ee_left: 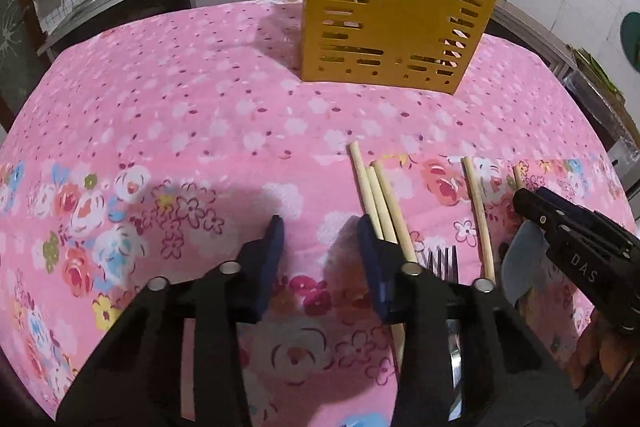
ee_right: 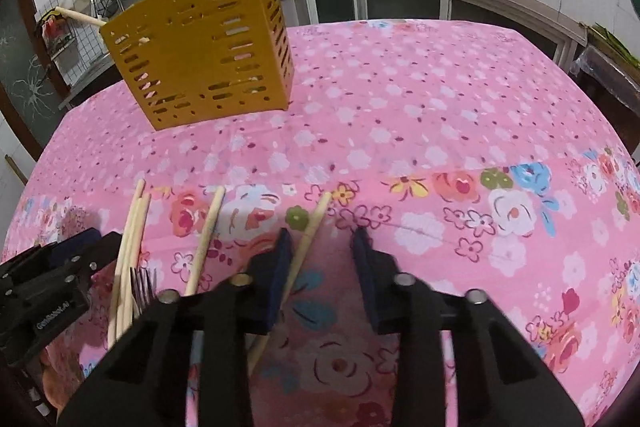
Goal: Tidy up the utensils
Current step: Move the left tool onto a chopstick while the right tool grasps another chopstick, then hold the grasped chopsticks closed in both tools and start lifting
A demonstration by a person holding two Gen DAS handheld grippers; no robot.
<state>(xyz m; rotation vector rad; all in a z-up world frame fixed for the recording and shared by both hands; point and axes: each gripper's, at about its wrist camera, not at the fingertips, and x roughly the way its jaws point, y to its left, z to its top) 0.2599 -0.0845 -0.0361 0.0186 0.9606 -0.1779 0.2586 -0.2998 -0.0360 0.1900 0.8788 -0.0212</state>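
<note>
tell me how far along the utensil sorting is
Done: two chopsticks already stand in the yellow holder. In hand: nothing yet; the left gripper sits beside a bunch of three chopsticks, and the right gripper has a single chopstick just inside its left finger, not visibly pinched. Left: five chopsticks, including one between the two, and a fork lie on the pink cloth.

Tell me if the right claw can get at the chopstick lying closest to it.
Probably yes. The chopstick lies bare on the tablecloth right beside the right claw's inner finger, nothing covering it; the claw needs a slight sideways shift.
</note>
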